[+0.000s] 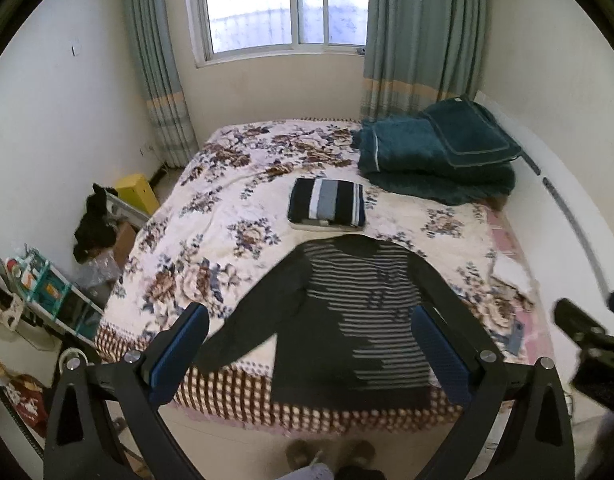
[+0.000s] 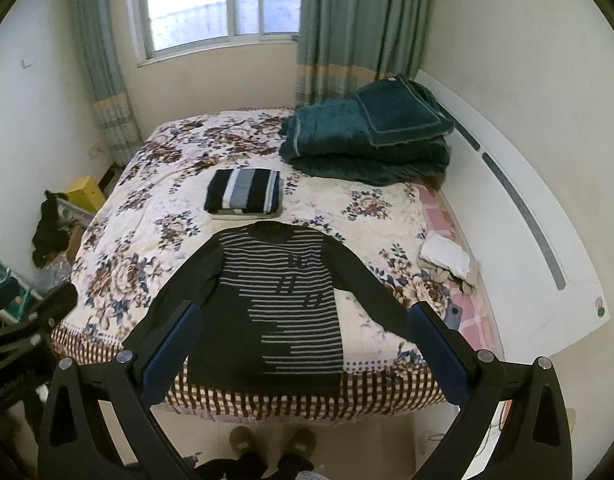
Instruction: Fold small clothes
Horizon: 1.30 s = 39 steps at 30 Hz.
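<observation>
Striped sweater flat on bed — unfolded

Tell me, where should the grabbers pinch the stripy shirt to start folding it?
Probably the sleeve ends. The stripy shirt lies flat, neck toward the window, sleeves slanting out to the near bed edge. Bring the left gripper and right gripper, both open, down from that near side.

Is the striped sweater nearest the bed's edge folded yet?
Not yet: the striped sweater lies spread flat, both sleeves angled outward, hem over the bed edge.
</observation>
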Motion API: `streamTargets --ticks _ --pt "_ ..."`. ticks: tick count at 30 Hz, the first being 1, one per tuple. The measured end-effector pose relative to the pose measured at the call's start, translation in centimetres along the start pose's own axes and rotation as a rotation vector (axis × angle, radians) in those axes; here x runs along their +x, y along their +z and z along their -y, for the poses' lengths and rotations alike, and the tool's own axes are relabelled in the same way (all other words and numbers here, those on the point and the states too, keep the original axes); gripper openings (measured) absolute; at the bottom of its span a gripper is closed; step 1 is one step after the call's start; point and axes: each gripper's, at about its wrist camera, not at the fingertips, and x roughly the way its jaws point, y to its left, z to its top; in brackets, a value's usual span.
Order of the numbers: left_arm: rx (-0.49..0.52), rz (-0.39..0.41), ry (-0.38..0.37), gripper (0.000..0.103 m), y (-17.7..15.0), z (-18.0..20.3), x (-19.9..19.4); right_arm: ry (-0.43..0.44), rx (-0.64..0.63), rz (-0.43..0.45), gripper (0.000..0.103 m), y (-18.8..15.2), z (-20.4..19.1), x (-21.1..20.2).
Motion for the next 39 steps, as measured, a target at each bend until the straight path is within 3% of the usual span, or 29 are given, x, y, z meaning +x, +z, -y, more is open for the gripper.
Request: streamTargets --ticks 5,11,13,15,17,23,28,30,32,36,39 --pt "0.029 -0.026 0.014 0.103 -0.8 -0.3 6.7 -0.089 0.09 -0.058 0.103 -1.0 2.7 5.8" --pt "0.103 -0.1 0.075 0.103 -3.0 2.0 15.8 -0.176 0.296 -0.206 0.103 -6.5 12.5 16.8" --pt "0.118 -0.152 0.11 0.103 -4.1 3.3 19.1 -0.199 0.359 -0.279 0.092 -9.2 16.9 21.2" --pt "0.123 -0.203 0.142 0.103 -5.0 4.3 22.0 -0.219 0.425 -0.383 0.059 -12.3 21.9 26.2" --pt "0.141 -0.247 0.193 0.103 -5.9 5.7 24.9 -0.207 0.491 -0.446 0.053 -15.0 26.0 30.4" --pt "0.157 -0.342 0.328 0.103 -8.7 10.5 33.6 -0.128 0.66 -0.587 0.053 -22.1 37.5 45.0" --pt "0.187 -0.464 0.344 0.103 -12.1 14.7 41.7 -0.135 0.729 -0.647 0.053 -26.3 43.7 55.4" --pt "0.203 -0.476 0.339 0.103 -13.1 16.1 43.9 -0.149 0.682 -0.669 0.053 -27.2 44.8 59.3" --pt "0.21 -0.496 0.327 0.103 -14.5 17.4 46.4 -0.143 0.546 -0.665 0.057 -27.0 44.1 61.8" --pt "0.223 -0.531 0.303 0.103 -17.0 19.7 50.8 -0.147 -0.037 -0.614 0.058 -26.3 37.1 66.7" --pt "0.238 -0.562 0.28 0.103 -18.9 20.6 53.0 -0.157 -0.299 -0.611 0.058 -27.5 33.4 69.6"
